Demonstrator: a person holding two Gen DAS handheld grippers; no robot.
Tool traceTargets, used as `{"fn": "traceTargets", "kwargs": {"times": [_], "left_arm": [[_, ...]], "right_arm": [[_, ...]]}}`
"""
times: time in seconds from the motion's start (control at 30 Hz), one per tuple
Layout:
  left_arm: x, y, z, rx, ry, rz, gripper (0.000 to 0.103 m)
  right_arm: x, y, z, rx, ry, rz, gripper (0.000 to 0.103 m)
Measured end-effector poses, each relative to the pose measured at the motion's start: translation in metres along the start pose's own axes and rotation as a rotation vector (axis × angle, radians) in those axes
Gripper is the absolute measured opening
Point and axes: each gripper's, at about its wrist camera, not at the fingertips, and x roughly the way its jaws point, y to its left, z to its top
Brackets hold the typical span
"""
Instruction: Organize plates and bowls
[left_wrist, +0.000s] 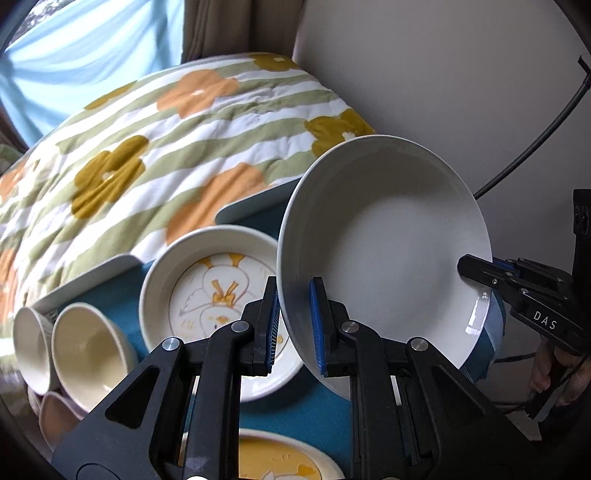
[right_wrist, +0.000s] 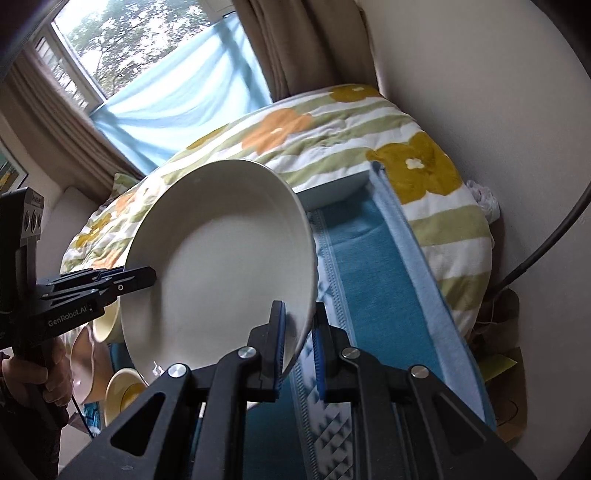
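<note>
A teal cloth (left_wrist: 295, 410) covers the surface, with a pale blue border (right_wrist: 417, 258) and a white patterned strip (right_wrist: 325, 424) under the right tool. On it, just ahead of the left tool (left_wrist: 293, 325), lies a duck-pattern plate (left_wrist: 214, 291); to that tool's left stand two cream bowls (left_wrist: 88, 343), and below it a yellow plate (left_wrist: 288, 461). Beyond the cloth lies a bed under a flowered quilt (left_wrist: 166, 147)
</note>
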Motion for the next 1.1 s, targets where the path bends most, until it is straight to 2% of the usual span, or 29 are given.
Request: {"fn": "traceTargets", "kwargs": {"times": [0.37, 0.6, 0.83, 1.1], "left_arm": [[-0.074, 0.018, -0.130, -0.145, 0.002, 0.045, 0.014], [-0.090, 0.036, -0.202, -0.218, 0.032, 0.083, 0.014], [-0.082, 0.052, -0.242, -0.315, 0.064, 0.104, 0.014], [-0.066, 0.069, -0.253, -0.383, 0.087, 0.128, 0.014]], "right_arm": [[-0.015, 0.068, -0.078, -0.083, 0.058, 0.050, 0.013], [-0.005, 0.099, -0.121, -0.128, 0.122, 0.071, 0.013], [0.020, 0.114, -0.136, -0.198, 0.188, 0.083, 0.013], [0.045, 0.130, -0.140, -0.263, 0.229, 0.085, 0.013]]}}
